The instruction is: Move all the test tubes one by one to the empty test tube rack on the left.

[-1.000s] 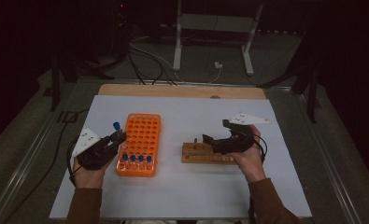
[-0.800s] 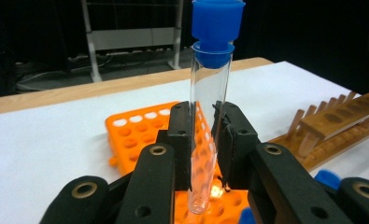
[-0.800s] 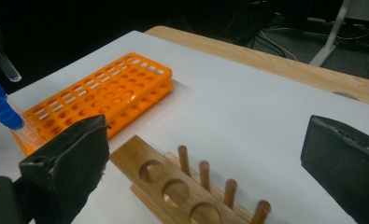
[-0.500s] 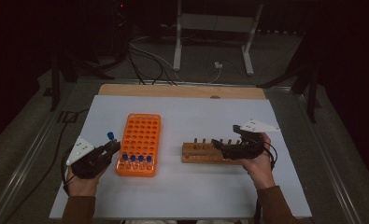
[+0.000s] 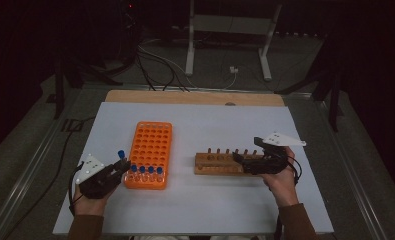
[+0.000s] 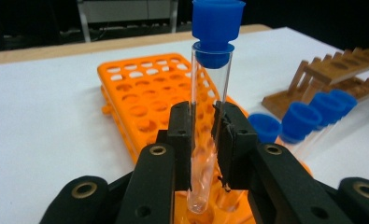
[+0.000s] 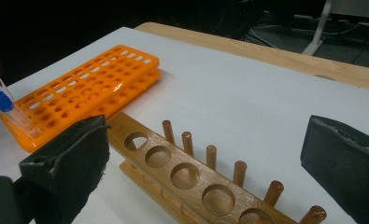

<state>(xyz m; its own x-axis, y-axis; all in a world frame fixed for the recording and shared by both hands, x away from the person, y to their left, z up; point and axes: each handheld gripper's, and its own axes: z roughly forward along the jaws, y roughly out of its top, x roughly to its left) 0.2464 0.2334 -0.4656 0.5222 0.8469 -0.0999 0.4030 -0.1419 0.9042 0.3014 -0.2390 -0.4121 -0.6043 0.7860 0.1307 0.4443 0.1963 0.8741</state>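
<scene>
Glass is my worry: my left gripper [image 6: 203, 135] clamps a blue-capped test tube [image 6: 209, 121] low on its wall, just above the orange rack [image 5: 150, 150]; it could slip or crack. My right gripper [image 7: 205, 177] gapes, empty, over the wooden rack [image 7: 187, 179].

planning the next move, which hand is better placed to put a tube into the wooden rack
Left, probably. The left gripper is already shut on a blue-capped tube by the orange rack. The right gripper is open and empty, though at the wooden rack, so it could steady it.

The wooden rack's [image 7: 191, 172] near end is cut off in the right gripper view.
</scene>
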